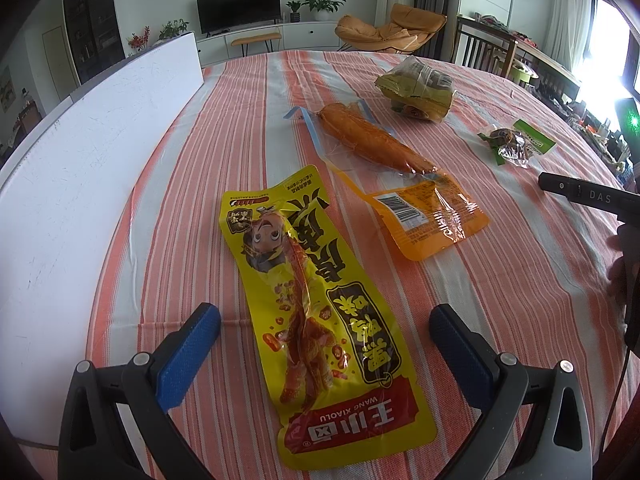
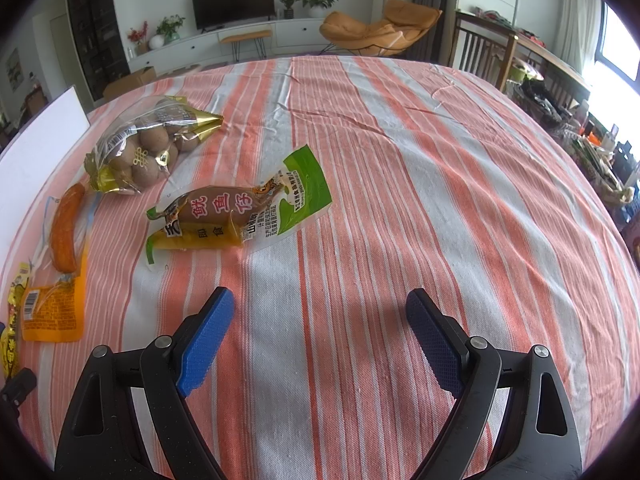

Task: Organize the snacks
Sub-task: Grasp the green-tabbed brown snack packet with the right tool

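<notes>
A white board (image 1: pixel 92 152) stands upright along the left edge of the table (image 1: pixel 248 92), which carries an orange-and-white striped cloth. Just right of it, a strip of bare cloth runs beside the yellow chicken-foot packet (image 1: pixel 316 320), which lies flat and lengthwise. The left claw (image 1: pixel 325 330) is spread wide, one blue pad either side of this packet, touching nothing visible. Next right lies the orange sausage packet (image 1: pixel 392 176), slanted, its printed end close to the yellow packet but apart from it. Behind it sits the bag of brown balls (image 1: pixel 418 90), and further right the green squid packet (image 1: pixel 516 142), each separate from its neighbours.

In the right wrist view, the same four items crowd the left half of the table: sausage packet (image 2: pixel 64 236), ball bag (image 2: pixel 148 148), squid packet (image 2: pixel 240 212). The right claw (image 2: pixel 320 336) is spread, empty, over bare cloth near the front edge. The right half of the table is unoccupied cloth out to its curved edge. Beyond that edge, wooden chairs (image 2: pixel 480 52) and cluttered shelving (image 2: pixel 592 152) stand close.
</notes>
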The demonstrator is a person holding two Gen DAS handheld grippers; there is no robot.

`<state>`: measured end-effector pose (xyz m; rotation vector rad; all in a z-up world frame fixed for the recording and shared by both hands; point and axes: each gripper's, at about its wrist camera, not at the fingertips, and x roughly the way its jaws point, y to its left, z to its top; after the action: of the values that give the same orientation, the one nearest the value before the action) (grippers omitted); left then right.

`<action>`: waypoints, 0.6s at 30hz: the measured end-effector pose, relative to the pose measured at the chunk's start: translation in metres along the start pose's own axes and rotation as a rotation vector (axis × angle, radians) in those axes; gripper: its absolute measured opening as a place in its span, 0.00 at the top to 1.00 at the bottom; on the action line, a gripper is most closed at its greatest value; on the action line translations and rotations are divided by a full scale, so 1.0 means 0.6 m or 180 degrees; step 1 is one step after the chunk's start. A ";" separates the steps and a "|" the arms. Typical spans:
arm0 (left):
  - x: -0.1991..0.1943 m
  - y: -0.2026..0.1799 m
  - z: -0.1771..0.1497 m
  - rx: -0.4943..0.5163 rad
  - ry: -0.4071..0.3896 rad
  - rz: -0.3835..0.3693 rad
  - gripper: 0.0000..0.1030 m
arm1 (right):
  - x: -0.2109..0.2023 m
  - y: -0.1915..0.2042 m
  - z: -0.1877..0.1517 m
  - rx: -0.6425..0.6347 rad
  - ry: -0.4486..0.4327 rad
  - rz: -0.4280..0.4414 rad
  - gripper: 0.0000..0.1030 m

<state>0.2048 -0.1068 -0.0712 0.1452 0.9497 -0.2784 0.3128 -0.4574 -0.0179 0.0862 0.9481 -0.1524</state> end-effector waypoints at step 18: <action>0.001 0.000 0.001 -0.0004 0.0000 -0.0004 0.00 | 0.001 -0.013 0.103 0.1483 0.0604 0.1047 0.16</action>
<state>0.2057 -0.1073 -0.0715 0.1435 0.9498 -0.2788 0.3610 -0.4739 0.0175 0.6924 1.0590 -0.0582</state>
